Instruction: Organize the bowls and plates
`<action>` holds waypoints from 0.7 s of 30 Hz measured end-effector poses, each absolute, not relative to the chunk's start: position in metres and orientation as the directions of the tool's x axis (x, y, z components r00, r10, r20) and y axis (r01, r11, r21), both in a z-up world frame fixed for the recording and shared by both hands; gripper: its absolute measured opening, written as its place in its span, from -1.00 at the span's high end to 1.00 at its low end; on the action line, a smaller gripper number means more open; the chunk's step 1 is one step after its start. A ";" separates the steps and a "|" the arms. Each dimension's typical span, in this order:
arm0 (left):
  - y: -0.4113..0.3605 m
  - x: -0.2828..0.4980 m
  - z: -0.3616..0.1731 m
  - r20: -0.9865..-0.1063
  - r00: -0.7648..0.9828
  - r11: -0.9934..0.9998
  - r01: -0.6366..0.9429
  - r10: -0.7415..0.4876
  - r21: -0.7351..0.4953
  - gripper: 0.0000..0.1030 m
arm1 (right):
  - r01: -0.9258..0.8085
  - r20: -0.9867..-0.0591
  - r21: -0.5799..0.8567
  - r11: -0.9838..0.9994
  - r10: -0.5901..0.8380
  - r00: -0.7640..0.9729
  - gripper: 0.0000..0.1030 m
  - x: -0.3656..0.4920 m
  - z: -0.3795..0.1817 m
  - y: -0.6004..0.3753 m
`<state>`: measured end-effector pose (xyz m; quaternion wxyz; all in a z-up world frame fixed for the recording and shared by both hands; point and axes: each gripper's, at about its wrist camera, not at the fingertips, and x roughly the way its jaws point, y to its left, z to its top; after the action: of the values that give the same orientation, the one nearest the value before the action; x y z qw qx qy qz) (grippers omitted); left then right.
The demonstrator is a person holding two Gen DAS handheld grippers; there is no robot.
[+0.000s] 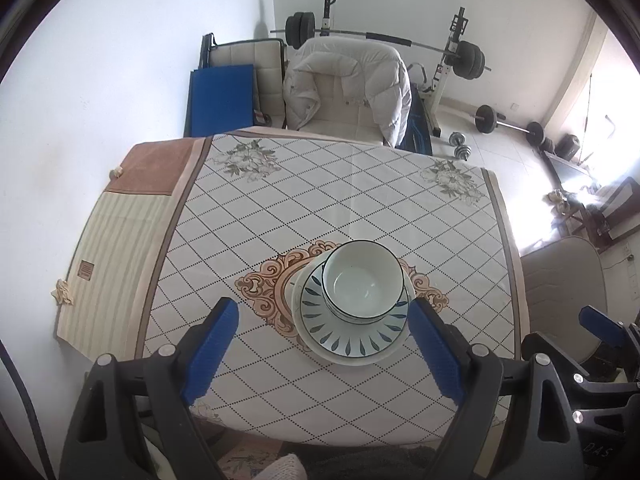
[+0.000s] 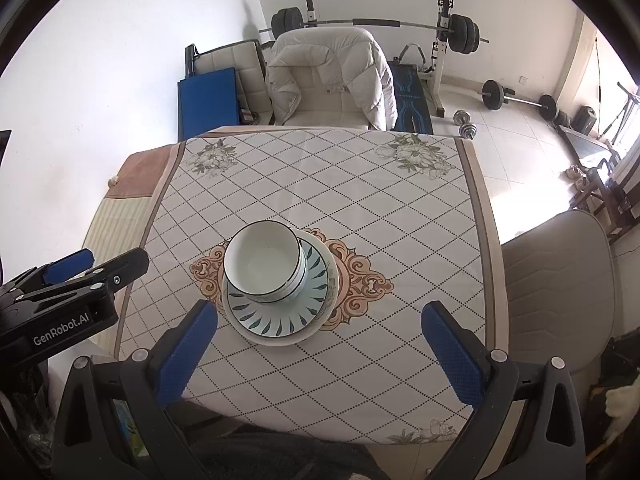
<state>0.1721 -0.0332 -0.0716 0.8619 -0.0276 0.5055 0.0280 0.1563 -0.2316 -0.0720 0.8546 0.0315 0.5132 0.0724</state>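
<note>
A white bowl (image 1: 363, 278) with a thin dark rim sits upright in the middle of the stack, and a dark band just under it hints at a second bowl nested below, though I cannot be sure. It rests on a plate with blue leaf strokes (image 1: 352, 330), which in turn lies on a plain cream plate (image 1: 320, 350) that peeks out at the 6 and 9 o'clock edges. The whole stack stands on the ornate orange medallion (image 1: 260, 284) at the centre of the table (image 1: 280, 208), whose cloth is a white diamond grid with grey flower sprays at the far corners. Above the table's near edge, at 6 o'clock from the stack, the left gripper (image 1: 323, 322) hangs with its blue pads (image 1: 212, 354) spread wide, nothing between them but air, clear of the dishes. The right gripper (image 2: 320, 330) is beside it, toward 3 o'clock, its blue pads (image 2: 452, 356) likewise wide apart and empty, with the stack seen toward its left finger. Beyond the table at 12 o'clock a chair draped with a puffy white jacket (image 1: 348, 84) faces in, and behind it stands a barbell rack (image 1: 452, 52) against the wall; loose dumbbells (image 1: 508, 120) lie on the tiled floor around 2 o'clock.
</note>
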 end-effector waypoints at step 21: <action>-0.045 0.056 0.013 -0.806 0.589 0.995 -0.097 0.059 0.001 -0.93 | -0.088 -0.760 0.102 0.991 0.135 0.636 -1.00 0.026 0.047 -0.254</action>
<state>0.0558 -0.0446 0.0131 0.8911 -0.0214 0.4512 0.0437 0.0262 -0.2542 0.0473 0.9041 0.0274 0.4220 0.0617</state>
